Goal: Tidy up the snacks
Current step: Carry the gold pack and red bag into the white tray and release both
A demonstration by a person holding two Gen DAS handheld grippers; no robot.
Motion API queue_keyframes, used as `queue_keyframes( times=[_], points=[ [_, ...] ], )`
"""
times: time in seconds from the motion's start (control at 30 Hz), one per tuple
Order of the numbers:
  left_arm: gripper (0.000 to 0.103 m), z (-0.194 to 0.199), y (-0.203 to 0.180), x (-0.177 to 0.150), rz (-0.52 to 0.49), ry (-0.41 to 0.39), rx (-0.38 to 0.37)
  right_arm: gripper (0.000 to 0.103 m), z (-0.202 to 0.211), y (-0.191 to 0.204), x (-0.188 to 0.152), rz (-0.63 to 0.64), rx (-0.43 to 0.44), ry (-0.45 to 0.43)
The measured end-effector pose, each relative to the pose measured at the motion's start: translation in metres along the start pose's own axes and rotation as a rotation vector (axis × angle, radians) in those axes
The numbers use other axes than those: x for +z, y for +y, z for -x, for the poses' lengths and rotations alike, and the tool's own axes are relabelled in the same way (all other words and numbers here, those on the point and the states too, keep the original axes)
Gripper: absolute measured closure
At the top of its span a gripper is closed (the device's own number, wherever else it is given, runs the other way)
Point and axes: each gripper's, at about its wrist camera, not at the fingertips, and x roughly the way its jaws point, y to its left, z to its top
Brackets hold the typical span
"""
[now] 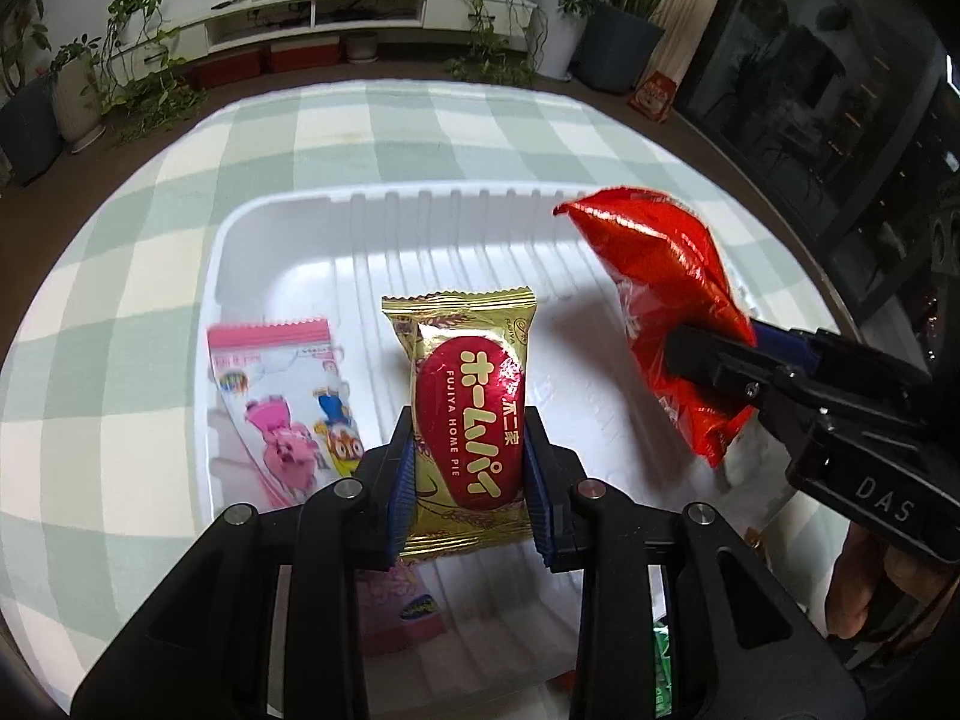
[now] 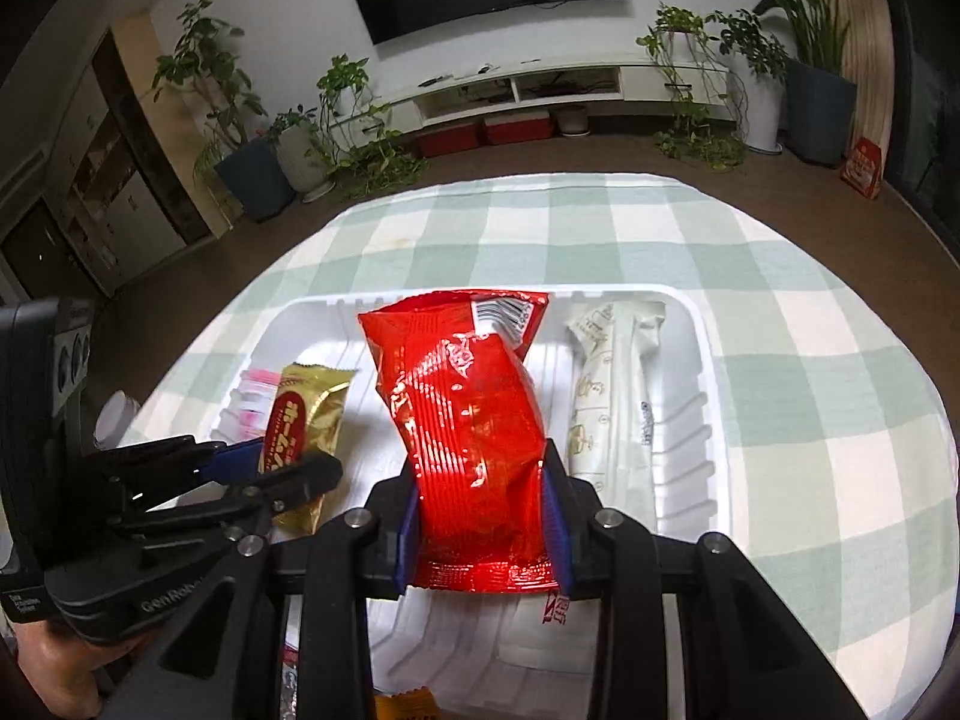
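Left wrist view: the left gripper clamps its ribbed blue pads on a glossy gold-foil pie packet with a red oval label, held above the ribbed white plastic tray. The right gripper pinches a crinkled red foil snack bag over the tray's middle. Already lying in the tray are a pink cartoon-printed packet and a long cream wrapper. Judging by this, sorting is partway: both held packets await placing.
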Motion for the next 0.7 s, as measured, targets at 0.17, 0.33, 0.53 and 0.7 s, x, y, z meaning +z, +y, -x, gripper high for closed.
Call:
queue_keyframes(
  times=[0.17,0.33,0.53,0.7],
  points=[
    [0.074,0.002,-0.001,-0.007,0.004,0.0,0.015,0.067,-0.007,0.001,-0.001,0.01,-0.014,0.02],
    [0.074,0.005,-0.002,-0.014,0.012,-0.007,0.018,0.067,-0.014,-0.002,-0.005,0.008,-0.021,0.042],
    [0.06,0.008,-0.006,-0.016,0.012,-0.007,0.028,0.065,-0.018,0.0,-0.008,0.022,-0.022,0.044],
    [0.045,0.008,-0.016,-0.016,-0.015,-0.003,0.028,0.065,-0.018,0.001,-0.01,0.025,-0.012,0.041]
  ],
)
